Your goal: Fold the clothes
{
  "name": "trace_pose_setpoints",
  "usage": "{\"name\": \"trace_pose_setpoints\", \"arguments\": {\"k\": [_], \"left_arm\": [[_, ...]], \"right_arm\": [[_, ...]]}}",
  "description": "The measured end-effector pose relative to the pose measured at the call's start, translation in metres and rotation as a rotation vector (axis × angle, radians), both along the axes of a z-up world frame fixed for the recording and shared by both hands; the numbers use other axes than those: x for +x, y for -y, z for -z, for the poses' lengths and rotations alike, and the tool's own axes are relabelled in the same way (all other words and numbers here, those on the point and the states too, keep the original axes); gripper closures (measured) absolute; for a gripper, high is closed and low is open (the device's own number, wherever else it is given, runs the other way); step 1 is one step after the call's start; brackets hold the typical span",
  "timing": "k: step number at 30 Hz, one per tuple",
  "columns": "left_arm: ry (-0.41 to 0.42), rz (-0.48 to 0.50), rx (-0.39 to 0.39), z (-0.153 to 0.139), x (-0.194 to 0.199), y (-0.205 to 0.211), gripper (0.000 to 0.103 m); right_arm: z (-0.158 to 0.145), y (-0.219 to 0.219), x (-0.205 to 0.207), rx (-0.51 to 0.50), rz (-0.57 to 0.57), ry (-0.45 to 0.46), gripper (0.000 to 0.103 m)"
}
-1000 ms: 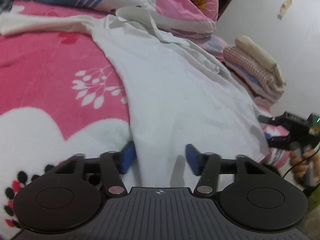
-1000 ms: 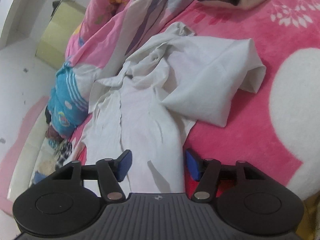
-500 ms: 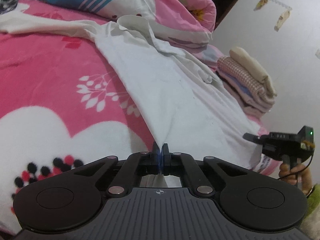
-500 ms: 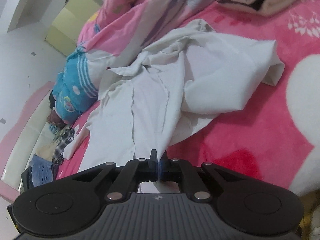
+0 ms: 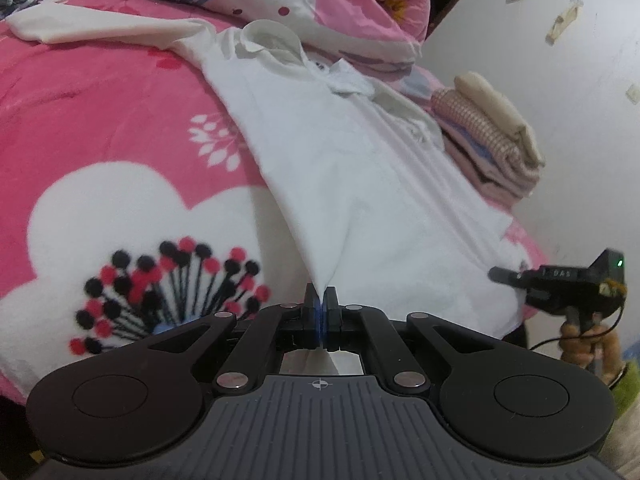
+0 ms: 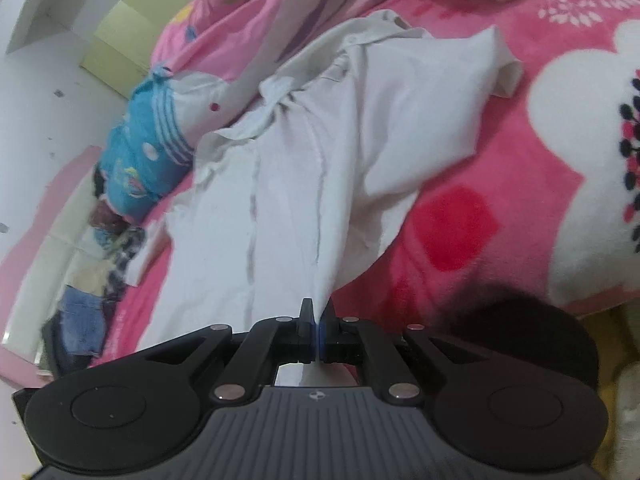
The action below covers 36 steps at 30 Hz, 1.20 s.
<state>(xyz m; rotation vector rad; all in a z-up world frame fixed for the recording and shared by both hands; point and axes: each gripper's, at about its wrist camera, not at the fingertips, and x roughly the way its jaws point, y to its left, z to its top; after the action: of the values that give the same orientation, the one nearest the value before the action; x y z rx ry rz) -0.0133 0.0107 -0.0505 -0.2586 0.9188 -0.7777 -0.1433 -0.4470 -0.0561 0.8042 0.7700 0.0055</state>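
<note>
Left wrist view: one white shirt (image 5: 344, 168) lies spread on the pink blanket (image 5: 100, 112) covering the bed, collar at the far end. The left gripper (image 5: 320, 300) is clamped on its near hem, which rises in a peak. One stack of folded clothes (image 5: 492, 132) sits beyond. The right gripper (image 5: 500, 274) nips the hem's other corner.

Right wrist view: the one shirt (image 6: 288, 184), right gripper (image 6: 318, 314) pinched on its hem; one sleeve (image 6: 440, 112) lies folded across.

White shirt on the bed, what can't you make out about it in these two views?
- Left wrist view: the white shirt hem beyond its pinched point, hidden behind the left gripper.
- Right wrist view: the hem, hidden behind the right gripper.
- Right wrist view: shirt surface blurred; buttons unreadable.
</note>
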Motion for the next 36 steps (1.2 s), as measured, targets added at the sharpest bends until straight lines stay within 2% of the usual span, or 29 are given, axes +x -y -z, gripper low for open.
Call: {"name": "trace_pose_setpoints", "arguments": {"k": [1,3,5,6,8,10,13,17,20,23,27,31,33,35,36], "left_arm": [[-0.01,0.003,0.0,0.004,0.001,0.001,0.103],[-0.023,0.021,0.0,0.011,0.001,0.001,0.101],[-0.032,0.039,0.008,0.016,0.0,0.001,0.097],[-0.038,0.047,0.01,0.018,-0.001,-0.001,0.095],[-0.044,0.06,0.006,0.022,-0.004,-0.005,0.078],[-0.035,0.062,-0.002,0.022,-0.005,-0.01,0.07],[-0.019,0.047,-0.033,0.017,-0.006,-0.019,0.068],[0.004,-0.019,-0.107,0.006,0.005,-0.031,0.058],[0.008,-0.095,-0.134,0.003,0.026,-0.03,0.057],[-0.007,-0.152,-0.117,0.007,0.055,-0.02,0.058],[-0.013,-0.174,-0.096,0.013,0.084,-0.004,0.058],[0.037,-0.188,-0.068,0.013,0.095,0.007,0.058],[0.067,-0.191,-0.035,0.013,0.096,0.015,0.058],[0.089,-0.192,-0.005,0.014,0.095,0.02,0.059],[0.108,-0.19,0.013,0.014,0.094,0.023,0.059]], "right_arm": [[0.0,0.0,0.002,-0.015,0.008,-0.018,0.096],[-0.002,-0.002,0.002,-0.081,0.024,-0.047,0.082],[-0.011,-0.006,-0.006,-0.204,0.059,-0.05,0.061],[-0.016,-0.008,-0.012,-0.263,0.078,-0.046,0.061],[-0.027,-0.009,-0.025,-0.346,0.114,-0.019,0.061],[-0.033,-0.014,-0.033,-0.372,0.114,0.013,0.061],[-0.036,-0.029,-0.028,-0.379,0.058,0.048,0.061],[-0.032,-0.057,0.001,-0.353,-0.088,0.076,0.061],[-0.023,-0.071,0.02,-0.355,-0.152,0.066,0.061],[-0.014,-0.079,0.034,-0.354,-0.195,0.043,0.061],[-0.009,-0.088,0.038,-0.414,-0.231,0.036,0.062],[-0.01,-0.092,0.036,-0.45,-0.243,0.043,0.066],[-0.009,-0.095,0.035,-0.477,-0.247,0.043,0.072],[-0.009,-0.098,0.035,-0.515,-0.251,0.041,0.088],[-0.009,-0.1,0.037,-0.535,-0.254,0.039,0.092]]}}
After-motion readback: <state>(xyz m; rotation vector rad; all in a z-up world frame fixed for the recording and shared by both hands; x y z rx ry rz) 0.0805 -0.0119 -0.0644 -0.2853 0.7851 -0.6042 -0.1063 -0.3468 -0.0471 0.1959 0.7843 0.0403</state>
